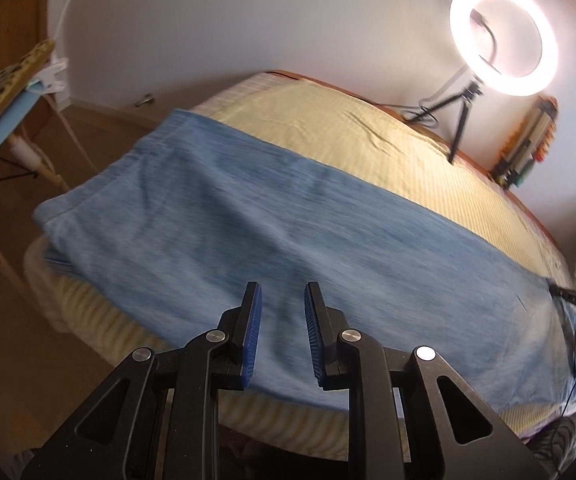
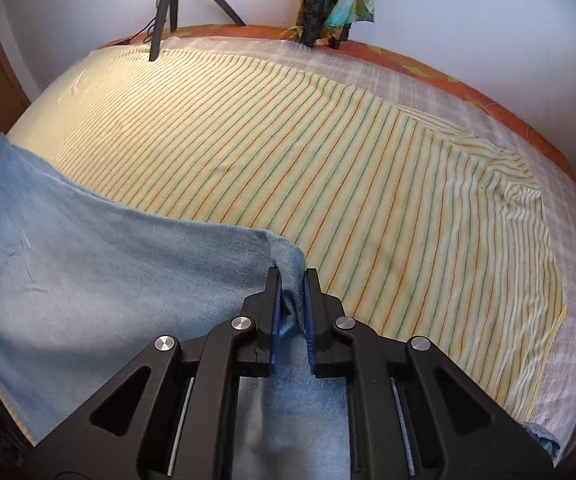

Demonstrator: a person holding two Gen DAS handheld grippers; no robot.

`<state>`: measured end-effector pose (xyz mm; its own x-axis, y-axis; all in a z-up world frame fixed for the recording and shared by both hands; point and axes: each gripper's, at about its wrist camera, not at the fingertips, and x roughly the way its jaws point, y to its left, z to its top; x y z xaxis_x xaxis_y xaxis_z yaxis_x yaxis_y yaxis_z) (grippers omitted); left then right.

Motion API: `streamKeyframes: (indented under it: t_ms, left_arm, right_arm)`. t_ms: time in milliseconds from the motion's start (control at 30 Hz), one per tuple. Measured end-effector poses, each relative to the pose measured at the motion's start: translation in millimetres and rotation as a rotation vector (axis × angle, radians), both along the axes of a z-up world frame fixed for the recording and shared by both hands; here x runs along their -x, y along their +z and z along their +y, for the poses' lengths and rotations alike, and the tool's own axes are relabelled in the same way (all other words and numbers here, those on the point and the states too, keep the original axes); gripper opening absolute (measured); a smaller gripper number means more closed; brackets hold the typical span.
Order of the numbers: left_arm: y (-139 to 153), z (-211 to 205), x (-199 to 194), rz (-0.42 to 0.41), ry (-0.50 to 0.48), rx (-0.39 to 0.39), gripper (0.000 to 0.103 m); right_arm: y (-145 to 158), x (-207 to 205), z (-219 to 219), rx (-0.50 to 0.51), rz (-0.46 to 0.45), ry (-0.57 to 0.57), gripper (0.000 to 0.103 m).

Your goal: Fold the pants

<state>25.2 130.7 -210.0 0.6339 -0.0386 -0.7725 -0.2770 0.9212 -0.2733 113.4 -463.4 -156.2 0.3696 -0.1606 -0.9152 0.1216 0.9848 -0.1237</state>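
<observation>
The bed, covered by a yellow sheet with thin orange and green stripes [image 2: 368, 184], carries the long, light-blue, denim-like pants [image 1: 271, 216], which lie flat across its near edge, directly ahead of and beneath both grippers. A white lit ring lamp on a black tripod [image 1: 502, 36] stands far beyond the left gripper. The right gripper [image 2: 292, 304] is pinching a bunched corner of the pants fabric between its blue pads. The left gripper [image 1: 283, 328] hovers above the cloth with a narrow gap between its fingers and nothing held. Judged advice: before lifting, the left gripper should seize the matching edge, so both corners rise together and the fold lands square, without dragging the sheet.
</observation>
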Motion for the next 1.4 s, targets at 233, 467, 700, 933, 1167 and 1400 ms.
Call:
streamKeyframes:
  t_ms: [233,467,700,933,1167,1400]
  left_arm:
    - [11,70,20,-0.012,0.139,0.096,0.031]
    - [-1,139,46,-0.008,0.29,0.28,0.038]
    - [-35,179,56,0.034,0.396,0.371,0.038]
    - [-50,194,42,0.03,0.276,0.392,0.038]
    - [-48,196,17,0.08,0.039,0.337,0.038]
    - [-58,187,21,0.131,-0.078,0.287,0.038]
  right_arm:
    - [41,5,21,0.054,-0.082,-0.021,0.04]
    - [59,7,91,-0.058,-0.163,0.058,0.04]
    - [57,8,185,-0.166,-0.177,0.228,0.04]
    - [47,4,306,-0.308,-0.141,0.451,0.04]
    - [13,11,406,-0.395,-0.038,0.598,0.04]
    - [-42,12,508,-0.465,0.106,0.757,0.035]
